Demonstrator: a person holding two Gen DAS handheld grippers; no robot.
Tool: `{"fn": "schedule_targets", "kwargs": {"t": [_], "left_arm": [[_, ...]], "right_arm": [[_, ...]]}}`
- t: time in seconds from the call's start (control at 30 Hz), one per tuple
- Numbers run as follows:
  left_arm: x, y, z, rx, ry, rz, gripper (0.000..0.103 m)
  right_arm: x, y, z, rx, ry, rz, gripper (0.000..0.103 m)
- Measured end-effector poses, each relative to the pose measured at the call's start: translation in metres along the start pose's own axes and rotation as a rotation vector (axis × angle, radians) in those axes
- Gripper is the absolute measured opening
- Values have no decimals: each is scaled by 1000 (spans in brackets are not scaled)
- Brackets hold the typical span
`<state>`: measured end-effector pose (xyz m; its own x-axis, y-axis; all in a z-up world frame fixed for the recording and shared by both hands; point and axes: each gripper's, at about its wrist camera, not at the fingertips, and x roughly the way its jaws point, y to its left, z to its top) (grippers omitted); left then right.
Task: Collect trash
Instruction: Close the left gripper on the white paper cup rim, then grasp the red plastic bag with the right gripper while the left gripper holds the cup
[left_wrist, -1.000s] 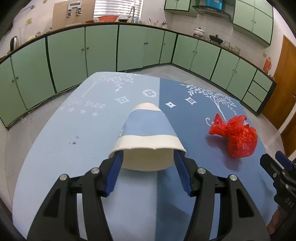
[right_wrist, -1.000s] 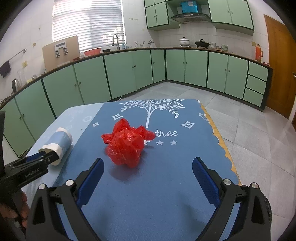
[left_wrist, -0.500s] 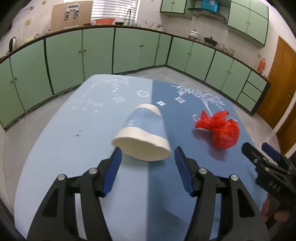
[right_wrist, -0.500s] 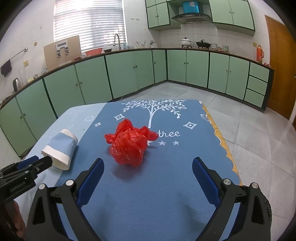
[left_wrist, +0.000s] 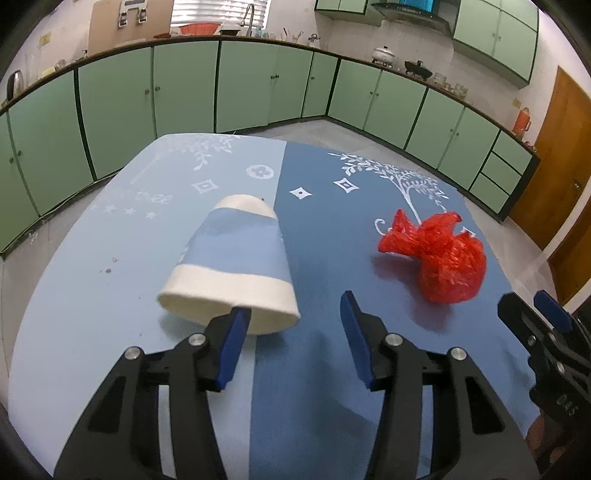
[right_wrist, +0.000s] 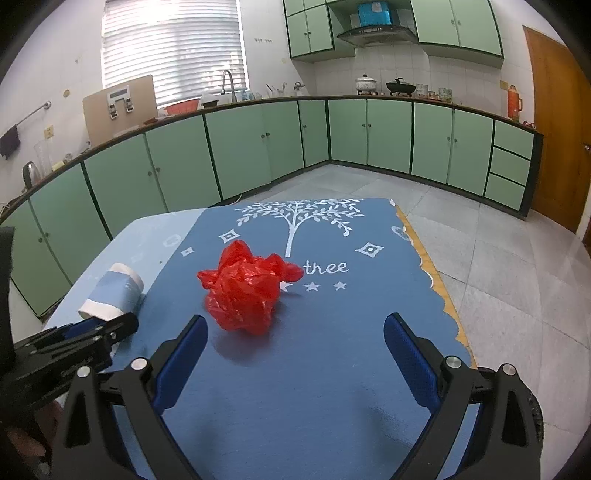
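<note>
A blue and white paper cup (left_wrist: 229, 262) lies on its side on the tablecloth, open rim toward me. My left gripper (left_wrist: 291, 332) stands just short of it. Its jaws are closing, with only the rim's right edge ahead of the gap and no pad pressing it. The left fingertip (left_wrist: 240, 321) overlaps the rim. A crumpled red plastic bag (left_wrist: 443, 258) rests to the right. In the right wrist view the red bag (right_wrist: 243, 291) lies just beyond my wide-open right gripper (right_wrist: 295, 343), off its left finger. The cup (right_wrist: 110, 295) and left gripper (right_wrist: 96, 332) show at the left.
The table (right_wrist: 332, 387) wears a cloth that is light blue on one half and dark blue on the other, with a scalloped yellow edge (right_wrist: 436, 280) on the right. Green cabinets (right_wrist: 369, 136) ring the tiled floor. My right gripper (left_wrist: 535, 321) shows at the left view's right edge.
The left gripper drew back from the cup, whose rim stood between its fingertips, and shifted right of it. Its jaws have narrowed. The right gripper and the red bag kept still.
</note>
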<state>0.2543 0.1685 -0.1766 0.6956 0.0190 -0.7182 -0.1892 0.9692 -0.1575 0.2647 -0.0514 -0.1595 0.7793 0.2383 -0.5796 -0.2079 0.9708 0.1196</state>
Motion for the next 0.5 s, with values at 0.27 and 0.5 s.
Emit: {"fn": "schedule_targets", "kwargs": {"t": [0.27,0.5], "left_arm": [[18,14,8,-75,31,-22,15],[9,9,13,-42,-24,-12,6]], "right_arm": [[8,-2,1,1,14,17,94],[21,6,9,-2,20,35,91]]}}
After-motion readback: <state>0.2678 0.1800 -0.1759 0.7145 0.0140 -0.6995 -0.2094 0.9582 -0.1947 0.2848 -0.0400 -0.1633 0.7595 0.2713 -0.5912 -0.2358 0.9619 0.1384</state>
